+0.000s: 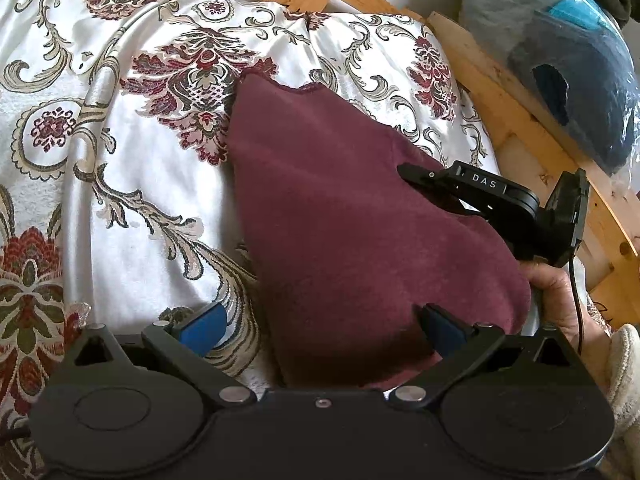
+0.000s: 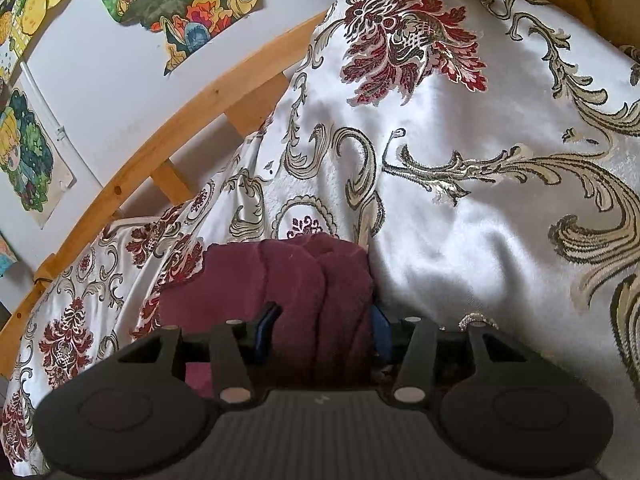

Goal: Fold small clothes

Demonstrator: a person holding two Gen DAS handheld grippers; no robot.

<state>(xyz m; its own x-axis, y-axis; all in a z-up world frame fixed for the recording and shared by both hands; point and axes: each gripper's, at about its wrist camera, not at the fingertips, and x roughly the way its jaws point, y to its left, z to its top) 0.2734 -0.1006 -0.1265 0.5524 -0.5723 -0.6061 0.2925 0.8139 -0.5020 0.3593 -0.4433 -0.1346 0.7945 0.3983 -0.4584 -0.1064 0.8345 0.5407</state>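
Note:
A small maroon cloth (image 1: 340, 216) lies on a white bedspread with red and gold flowers (image 1: 132, 168). My left gripper (image 1: 320, 328) is open wide, its blue pads on either side of the cloth's near end, the right pad (image 1: 440, 330) touching the fabric. My right gripper (image 1: 472, 192) shows at the cloth's right edge in the left wrist view. In the right wrist view the right gripper (image 2: 324, 324) is shut on a bunched fold of the maroon cloth (image 2: 312, 280), which fills the space between its blue pads.
A wooden bed frame (image 1: 520, 120) runs along the far and right side of the bedspread (image 2: 460, 200). A blue bundle in clear plastic (image 1: 568, 60) lies beyond the frame. Coloured drawings (image 2: 180, 4) hang on the white wall. A hand (image 1: 560, 300) holds the right gripper.

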